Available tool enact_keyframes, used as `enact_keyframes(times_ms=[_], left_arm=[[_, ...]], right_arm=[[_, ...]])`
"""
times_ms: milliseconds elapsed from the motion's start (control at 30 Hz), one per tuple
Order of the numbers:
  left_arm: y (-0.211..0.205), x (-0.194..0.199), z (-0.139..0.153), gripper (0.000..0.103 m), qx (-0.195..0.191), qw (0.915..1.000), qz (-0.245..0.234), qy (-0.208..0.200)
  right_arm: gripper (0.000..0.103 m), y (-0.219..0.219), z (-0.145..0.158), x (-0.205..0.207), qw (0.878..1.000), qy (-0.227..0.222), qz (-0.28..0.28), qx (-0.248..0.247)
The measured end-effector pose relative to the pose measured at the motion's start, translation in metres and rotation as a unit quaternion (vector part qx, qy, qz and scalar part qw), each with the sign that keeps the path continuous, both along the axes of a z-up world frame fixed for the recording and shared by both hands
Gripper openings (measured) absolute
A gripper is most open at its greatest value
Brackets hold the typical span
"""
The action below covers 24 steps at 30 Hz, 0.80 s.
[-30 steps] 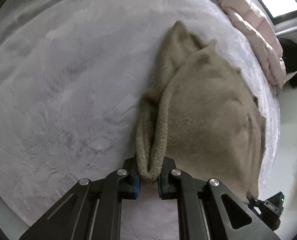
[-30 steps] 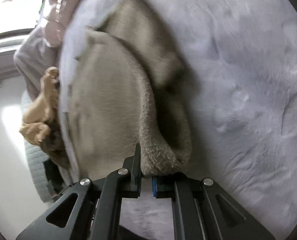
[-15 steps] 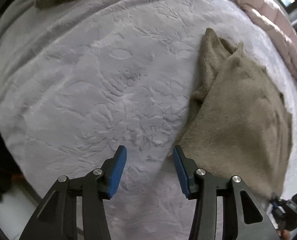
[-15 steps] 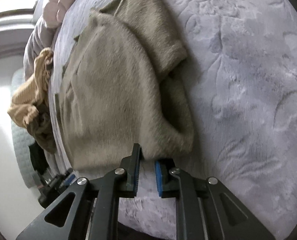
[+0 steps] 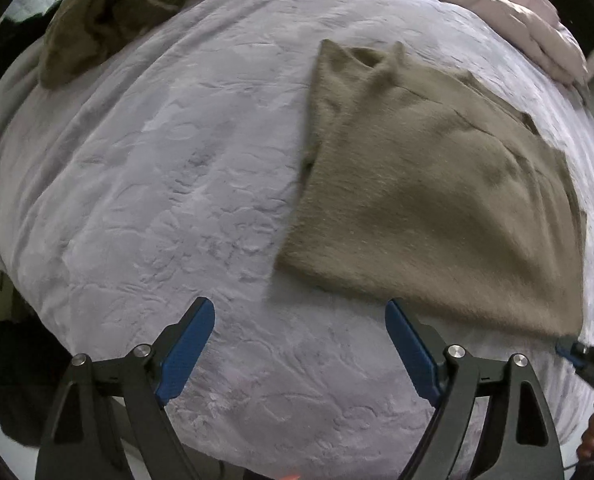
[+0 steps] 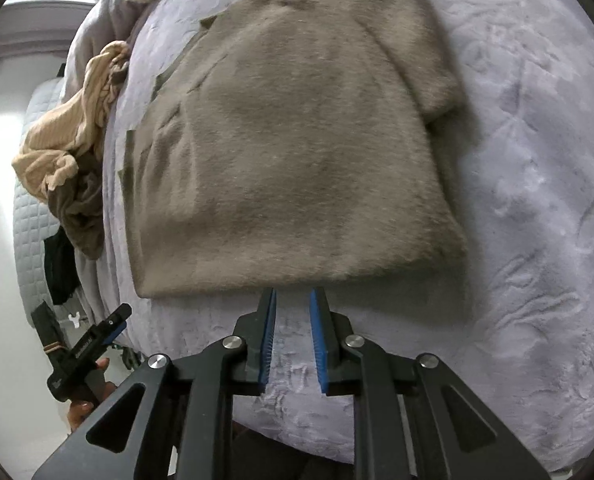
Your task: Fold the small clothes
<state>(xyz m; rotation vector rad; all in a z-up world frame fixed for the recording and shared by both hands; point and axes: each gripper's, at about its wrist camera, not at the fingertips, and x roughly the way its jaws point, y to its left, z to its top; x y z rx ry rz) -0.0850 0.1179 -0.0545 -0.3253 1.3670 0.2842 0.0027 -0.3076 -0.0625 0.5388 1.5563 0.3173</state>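
A fuzzy tan sweater [image 5: 429, 200] [image 6: 293, 140] lies folded flat on the pale lilac blanket [image 5: 177, 200] [image 6: 537, 160]. My left gripper [image 5: 300, 312] hovers wide open just short of the sweater's near left corner, holding nothing. My right gripper [image 6: 293, 300] is open by a narrow gap, its tips just below the sweater's near hem, with only blanket between the pads. The other gripper's tip [image 5: 577, 354] shows at the far right of the left wrist view, and at lower left [image 6: 93, 348] of the right wrist view, held by a hand.
An olive garment [image 5: 105, 12] is heaped at the blanket's far left. A pink quilted jacket [image 5: 505, 12] lies at the far right. A crumpled peach garment [image 6: 69, 136] hangs over the bed's edge. The bed edge falls away near both grippers.
Both grippers let go of the sweater's folded edge, opened and pulled back. The sweater now lies flat on the blanket; the left jaws spread much wider.
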Motion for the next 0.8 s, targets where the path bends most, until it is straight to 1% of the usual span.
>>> enact_keyframes(times_ms=[33, 67, 133, 200, 233, 267, 300, 333, 367, 400, 500, 600, 667, 800], left_arm=[[-0.002, -0.001, 0.002, 0.088, 0.004, 1.0000, -0.003, 0.000], [-0.002, 0.001, 0.005, 0.088, 0.009, 0.9999, -0.004, 0.002], [-0.001, 0.001, 0.008, 0.088, 0.012, 0.9999, -0.002, 0.003], [0.001, -0.001, 0.008, 0.088, 0.009, 0.9999, 0.004, 0.006], [0.002, -0.002, 0.009, 0.088, 0.005, 0.9999, 0.008, 0.007], [0.005, -0.003, 0.010, 0.088, 0.000, 0.9999, 0.011, 0.005], [0.006, -0.007, 0.011, 0.088, -0.005, 0.9999, 0.010, 0.003], [0.005, -0.010, 0.012, 0.088, -0.007, 0.9999, 0.008, 0.003], [0.005, -0.012, 0.013, 0.088, -0.008, 0.9999, 0.007, 0.002], [0.005, -0.014, 0.014, 0.088, -0.010, 0.9999, 0.003, 0.000], [0.004, -0.019, 0.014, 0.088, -0.020, 0.9998, -0.004, -0.003], [0.002, -0.023, 0.012, 0.088, -0.027, 0.9995, -0.019, 0.002], [-0.001, -0.025, 0.009, 0.088, -0.028, 0.9989, -0.038, 0.007], [-0.002, -0.029, -0.002, 0.088, -0.039, 0.9952, -0.087, 0.023]], right_arm=[[0.032, 0.002, 0.002, 0.001, 1.000, -0.005, 0.007, -0.006], [0.050, 0.003, 0.003, 0.001, 1.000, -0.009, 0.013, -0.014], [0.069, 0.008, 0.008, 0.001, 0.999, -0.020, 0.026, -0.029], [0.072, 0.013, 0.013, 0.002, 0.998, -0.034, 0.039, -0.044], [0.080, 0.019, 0.017, 0.002, 0.995, -0.051, 0.055, -0.065], [0.086, 0.025, 0.024, 0.001, 0.989, -0.082, 0.078, -0.096], [0.086, 0.031, 0.030, -0.001, 0.982, -0.108, 0.096, -0.121], [0.086, 0.039, 0.037, -0.003, 0.973, -0.134, 0.120, -0.146], [0.086, 0.044, 0.039, -0.005, 0.970, -0.137, 0.133, -0.151], [0.087, 0.045, 0.039, -0.005, 0.970, -0.134, 0.137, -0.149], [0.087, 0.046, 0.036, -0.007, 0.976, -0.109, 0.128, -0.139], [0.087, 0.045, 0.030, -0.013, 0.980, -0.079, 0.107, -0.146], [0.087, 0.045, 0.026, -0.022, 0.983, -0.060, 0.089, -0.149], [0.087, 0.045, 0.029, -0.043, 0.982, -0.053, 0.061, -0.171]])
